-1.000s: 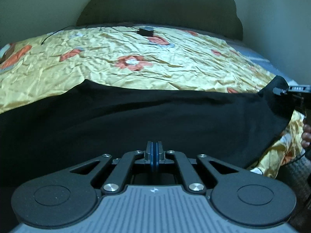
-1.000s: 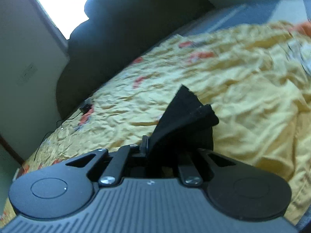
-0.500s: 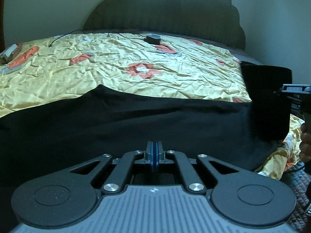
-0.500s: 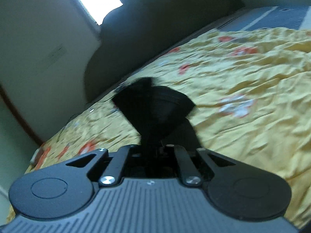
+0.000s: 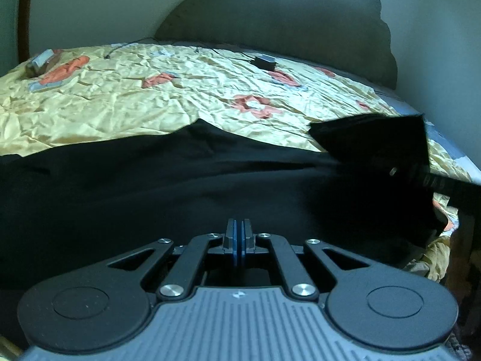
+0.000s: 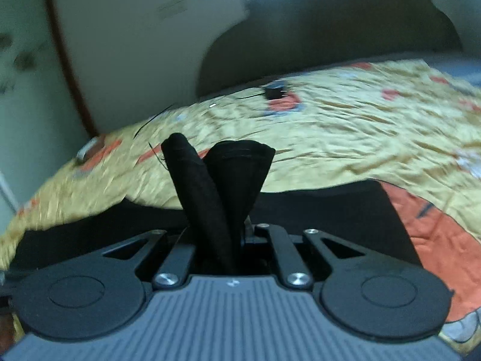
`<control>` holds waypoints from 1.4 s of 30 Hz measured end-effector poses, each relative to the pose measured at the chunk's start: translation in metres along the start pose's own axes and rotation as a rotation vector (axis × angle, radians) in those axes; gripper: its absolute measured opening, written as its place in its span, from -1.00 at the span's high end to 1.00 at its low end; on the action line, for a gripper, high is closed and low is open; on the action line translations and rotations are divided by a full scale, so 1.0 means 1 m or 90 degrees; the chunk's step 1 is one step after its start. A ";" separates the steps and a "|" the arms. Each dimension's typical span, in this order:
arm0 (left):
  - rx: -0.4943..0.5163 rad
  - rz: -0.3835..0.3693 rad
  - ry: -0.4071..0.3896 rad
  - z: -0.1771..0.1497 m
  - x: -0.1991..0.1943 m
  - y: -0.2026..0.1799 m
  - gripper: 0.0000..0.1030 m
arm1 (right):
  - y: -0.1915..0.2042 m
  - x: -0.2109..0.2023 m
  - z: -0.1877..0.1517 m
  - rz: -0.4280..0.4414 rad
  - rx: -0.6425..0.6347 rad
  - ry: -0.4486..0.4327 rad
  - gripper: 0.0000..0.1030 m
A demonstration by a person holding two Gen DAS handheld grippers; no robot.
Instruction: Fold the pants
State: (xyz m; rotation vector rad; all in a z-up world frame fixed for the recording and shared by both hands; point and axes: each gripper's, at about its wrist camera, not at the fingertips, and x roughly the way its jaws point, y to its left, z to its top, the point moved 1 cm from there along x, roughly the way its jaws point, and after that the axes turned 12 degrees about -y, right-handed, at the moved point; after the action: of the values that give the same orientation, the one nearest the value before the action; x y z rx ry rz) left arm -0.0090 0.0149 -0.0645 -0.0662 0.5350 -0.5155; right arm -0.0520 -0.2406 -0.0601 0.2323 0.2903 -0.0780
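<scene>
Lettering is scarce: white characters on the right gripper, seen side-on at the right edge of the left wrist view, are too blurred to read, and a small pale emblem on each gripper's ribbed grey housing is too tiny to make out. A pale plate on the wall in the right wrist view carries marks that cannot be read.

Black pants lie spread across a yellow bedspread with orange flower patches, directly ahead of and beneath the left gripper. Its blue-lined fingers are pressed together with no gap; whether cloth sits between them cannot be told, since the dark fabric swallows all detail there.

In the right wrist view the right gripper is clamped on a bunched end of the pants, which rises in two upright black folds from between its fingers. The fingertips themselves are hidden by the cloth. From the left gripper's side, that lifted end shows as a dark flap raised above the bedspread, ahead and to the right.

Beyond both tools stands a dark scalloped headboard. A small black box with a thin cable rests on the bedspread near it. This view is smeared by blur, especially at its left.
</scene>
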 end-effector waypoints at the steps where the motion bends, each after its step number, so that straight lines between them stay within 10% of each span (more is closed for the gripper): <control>1: 0.000 0.007 -0.006 0.001 -0.003 0.001 0.95 | 0.012 0.002 -0.003 0.009 -0.020 0.008 0.84; 9: -0.020 0.036 -0.018 0.004 -0.013 0.020 0.95 | 0.094 0.009 -0.043 0.023 -0.237 0.023 0.83; 17: -0.020 0.038 -0.019 0.004 -0.014 0.022 0.95 | 0.106 0.011 -0.047 0.048 -0.261 0.062 0.71; 19: -0.020 0.041 -0.024 0.005 -0.018 0.024 0.95 | 0.113 0.009 -0.050 0.062 -0.322 0.068 0.39; 21: -0.021 0.049 -0.029 0.006 -0.022 0.029 0.95 | 0.115 -0.004 -0.052 0.074 -0.350 0.053 -0.43; 24: -0.033 0.061 -0.036 0.007 -0.030 0.039 0.95 | 0.114 -0.034 -0.040 0.156 -0.318 0.034 -0.42; 27: -0.035 0.089 -0.045 0.009 -0.038 0.049 0.95 | 0.102 -0.034 -0.027 0.120 -0.279 0.003 -0.29; 31: -0.037 0.135 -0.062 0.006 -0.060 0.071 0.95 | 0.084 0.008 -0.041 0.067 -0.250 0.106 0.24; 36: -0.073 0.223 -0.052 -0.005 -0.083 0.118 0.95 | 0.091 -0.019 -0.023 0.054 -0.221 0.026 0.16; 39: -0.115 0.256 -0.061 -0.011 -0.101 0.142 0.95 | 0.095 0.009 -0.045 0.044 -0.286 0.116 0.06; 42: -0.133 0.284 -0.080 -0.017 -0.120 0.158 0.95 | 0.089 -0.007 -0.030 0.065 -0.200 0.086 0.03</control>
State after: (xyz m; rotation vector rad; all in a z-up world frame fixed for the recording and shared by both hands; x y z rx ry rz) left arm -0.0342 0.2117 -0.0527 -0.1733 0.4617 -0.0181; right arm -0.0573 -0.1466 -0.0666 -0.0603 0.4199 0.0842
